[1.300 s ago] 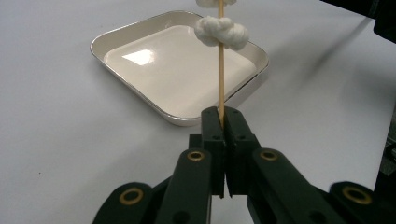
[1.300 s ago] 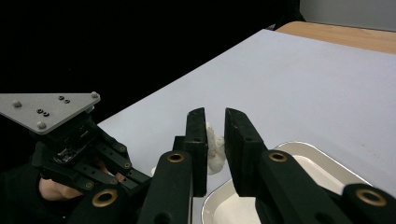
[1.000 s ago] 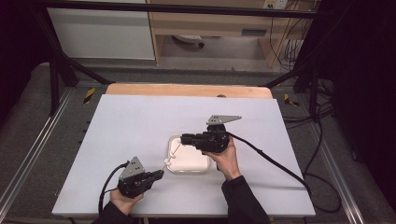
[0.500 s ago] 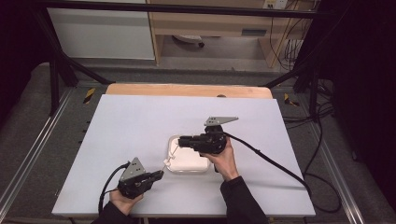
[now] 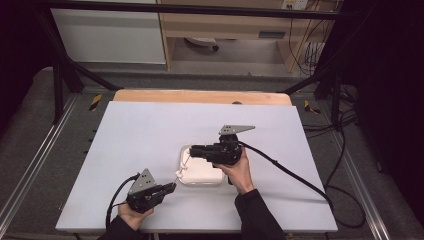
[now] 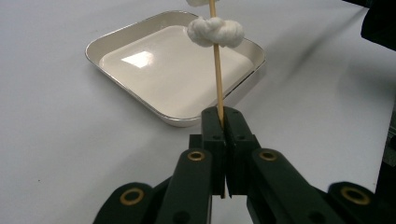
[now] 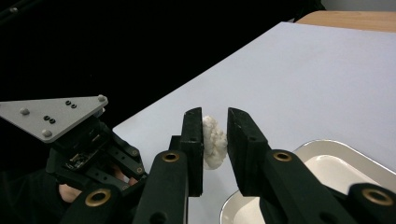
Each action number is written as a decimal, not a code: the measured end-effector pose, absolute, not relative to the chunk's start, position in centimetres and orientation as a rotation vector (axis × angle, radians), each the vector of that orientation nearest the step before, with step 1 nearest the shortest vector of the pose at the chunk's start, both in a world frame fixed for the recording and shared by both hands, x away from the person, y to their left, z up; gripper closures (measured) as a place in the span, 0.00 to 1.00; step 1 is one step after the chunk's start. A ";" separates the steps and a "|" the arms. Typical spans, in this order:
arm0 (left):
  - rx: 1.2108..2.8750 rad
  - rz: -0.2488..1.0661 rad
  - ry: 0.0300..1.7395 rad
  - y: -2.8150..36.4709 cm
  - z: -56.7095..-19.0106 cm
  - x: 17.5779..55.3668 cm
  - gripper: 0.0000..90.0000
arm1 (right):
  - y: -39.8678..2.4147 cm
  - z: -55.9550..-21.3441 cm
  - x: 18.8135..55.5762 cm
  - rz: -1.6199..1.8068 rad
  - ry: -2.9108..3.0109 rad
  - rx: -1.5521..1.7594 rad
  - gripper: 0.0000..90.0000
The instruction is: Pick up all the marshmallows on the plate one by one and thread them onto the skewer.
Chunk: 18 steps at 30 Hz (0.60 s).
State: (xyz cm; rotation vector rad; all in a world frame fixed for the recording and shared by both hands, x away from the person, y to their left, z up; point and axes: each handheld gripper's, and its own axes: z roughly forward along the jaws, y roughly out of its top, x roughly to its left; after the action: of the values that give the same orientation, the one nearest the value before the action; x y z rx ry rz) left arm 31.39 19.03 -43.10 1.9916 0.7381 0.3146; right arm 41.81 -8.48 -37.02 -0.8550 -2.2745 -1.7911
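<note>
My left gripper [image 6: 225,114] is shut on the lower end of a thin wooden skewer [image 6: 217,70], near the table's front edge [image 5: 172,187]. The skewer rises steeply over a white square tray [image 6: 88,49] and runs through a white fluffy lump [image 6: 215,31]. A second white lump [image 7: 214,142] sits between the jaws of my right gripper [image 7: 215,116], above the tray's left edge [image 5: 192,150]. Those jaws have just been opening. The lump leans on the left pad, with a thin gap to the right one.
The tray [image 5: 200,182] lies at the middle front of a white table top [image 5: 150,130]. A wooden strip [image 5: 200,96] edges the far side. A black cable [image 5: 285,167] trails right from my right gripper. Dark frame rails stand at both sides.
</note>
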 end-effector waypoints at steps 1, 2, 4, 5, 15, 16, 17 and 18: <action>1.991 0.314 0.738 19.0 -43.1 31.4 0.98 | -8.4 -37.1 41.9 -1.796 -2.270 -0.855 0.85; 1.991 0.315 0.739 19.0 -43.1 31.4 0.98 | -8.4 -37.2 41.9 -1.796 -2.265 -0.857 0.84; 1.989 0.317 0.739 19.0 -43.1 31.3 0.98 | -8.4 -37.3 41.9 -1.796 -2.268 -0.866 0.83; 1.984 0.315 0.743 19.1 -43.1 31.4 0.98 | -8.3 -37.3 42.0 -1.794 -2.271 -0.872 0.83; 1.972 0.317 0.740 19.1 -43.0 31.3 0.98 | -8.4 -37.5 42.1 -1.813 -2.252 -0.909 0.86; 1.972 0.319 0.740 19.1 -42.9 31.3 0.98 | -8.4 -37.6 42.1 -1.815 -2.246 -0.919 0.86; 1.972 0.319 0.740 19.1 -42.9 31.3 0.98 | -8.4 -37.7 42.2 -1.817 -2.244 -0.921 0.86; 1.970 0.319 0.742 19.2 -42.9 31.3 0.98 | -8.5 -37.7 42.3 -1.815 -2.244 -0.927 0.86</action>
State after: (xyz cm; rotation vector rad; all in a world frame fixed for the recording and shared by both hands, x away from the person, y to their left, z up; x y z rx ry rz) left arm 31.31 19.15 -42.93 1.9696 0.7421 0.3191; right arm 42.28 -8.51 -37.73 -0.9274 -2.2437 -1.8154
